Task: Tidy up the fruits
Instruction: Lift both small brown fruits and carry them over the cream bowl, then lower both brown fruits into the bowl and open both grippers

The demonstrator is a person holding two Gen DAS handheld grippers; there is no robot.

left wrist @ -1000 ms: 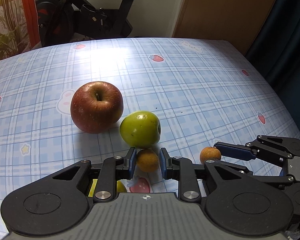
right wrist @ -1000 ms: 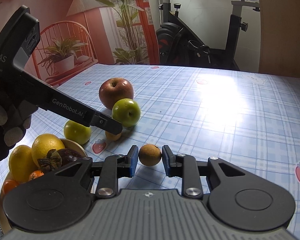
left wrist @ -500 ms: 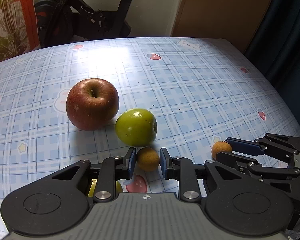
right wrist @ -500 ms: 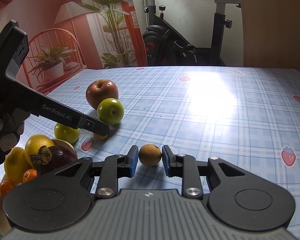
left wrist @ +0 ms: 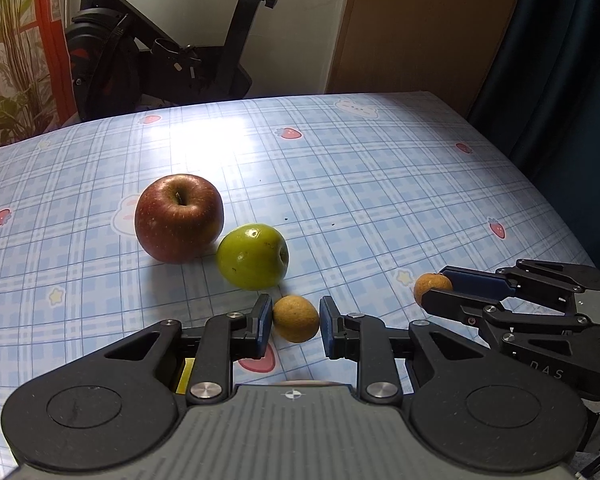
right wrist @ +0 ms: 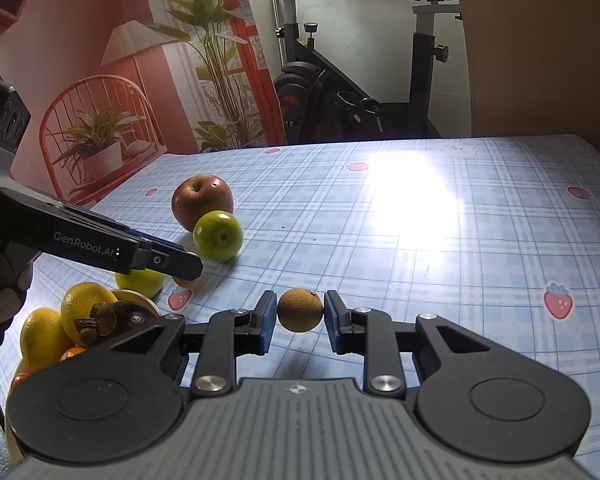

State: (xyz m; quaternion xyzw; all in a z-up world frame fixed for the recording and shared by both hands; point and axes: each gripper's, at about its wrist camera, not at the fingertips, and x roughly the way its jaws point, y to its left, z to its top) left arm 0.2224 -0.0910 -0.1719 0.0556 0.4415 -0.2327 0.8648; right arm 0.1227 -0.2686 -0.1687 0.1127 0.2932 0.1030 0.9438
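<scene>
The left tool (left wrist: pixel 292 319) has its two fingers pressed on the sides of a small brown fruit (left wrist: pixel 295 319), pinching it. In the left wrist view the fruit sits low over the blue checked cloth of the desk (left wrist: pixel 380 184); whether it touches the cloth I cannot tell. Just beyond it lies a green apple (left wrist: pixel 253 256), and behind that, touching or nearly touching it, a red apple (left wrist: pixel 179 218).

The right tool (right wrist: pixel 300 321) likewise pinches a second small brown fruit (right wrist: pixel 300 309) between its blue-padded fingers, and this fruit appears to be held a little above the cloth. In the left wrist view this tool reaches in from the right, well apart from the apples.

In the right wrist view a yellow-green fruit (right wrist: pixel 140 282) lies on the desk under the left tool's arm, near a bowl (right wrist: pixel 138 297) at the lower left edge. The bowl holds lemons (right wrist: pixel 42 338), a dark purple fruit (right wrist: pixel 130 317) with a dried stem cap, and small orange fruits (right wrist: pixel 73 353).

Behind the desk stands an exercise bike (right wrist: pixel 340 92), beside a wall picture of plants, a lamp and a chair.
</scene>
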